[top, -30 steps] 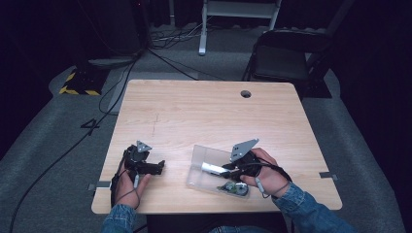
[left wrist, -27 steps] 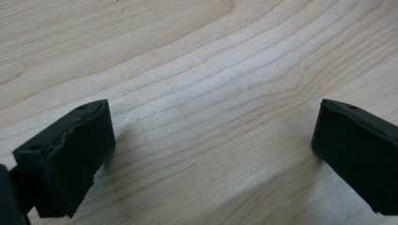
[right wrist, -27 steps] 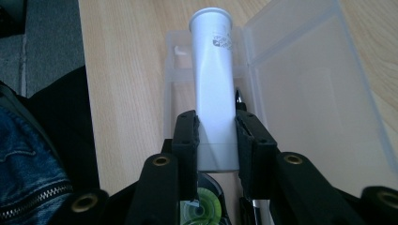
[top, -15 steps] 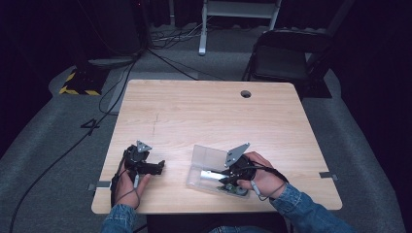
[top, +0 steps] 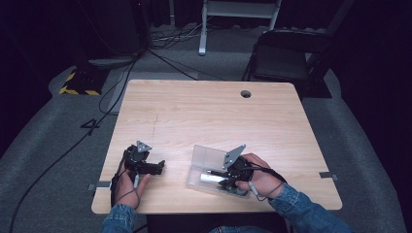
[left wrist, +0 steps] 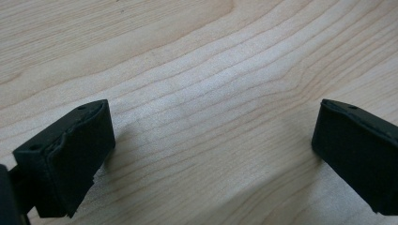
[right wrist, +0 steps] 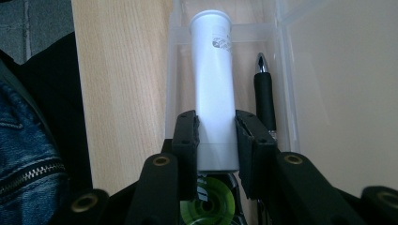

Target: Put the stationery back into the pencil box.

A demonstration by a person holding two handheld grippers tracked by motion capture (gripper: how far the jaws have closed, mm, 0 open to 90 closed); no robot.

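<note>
Right tongs point(right wrist: 216, 133) clamped on a white tube point(right wrist: 213, 89), one black pad against each side of its lower end, seen along the jaws in the right gripper view. Tube lying lengthwise in the narrow compartment of a clear plastic box point(right wrist: 281, 56), open rim pointing away from the camera, a small printed mark near that rim. Just beside it, in the same compartment on the far side from the worktop edge, a black pen point(right wrist: 265, 101) with a silver tip, parallel to the tube and apart from the pads. Below the tube's base, a round translucent green part point(right wrist: 209, 206), too hidden to name. From the high view, same box point(top: 206, 158) sitting near the front edge of the wooden worktop point(top: 204, 116), right of centre, with the right tongs point(top: 221, 177) reaching into its nearer part and the tube point(top: 214, 177) lying across it; a denim sleeve point(top: 301, 208) entering from below.

Left tongs point(top: 160, 166) resting on the worktop well apart from the box, toward the front left, held by the left hand point(top: 127, 187). In the left gripper view, jaws spread wide with bare wood grain point(left wrist: 206, 108) between them, gripping nothing.

Beyond the worktop, a dark folding chair point(top: 286, 56) and cables on grey floor.
</note>
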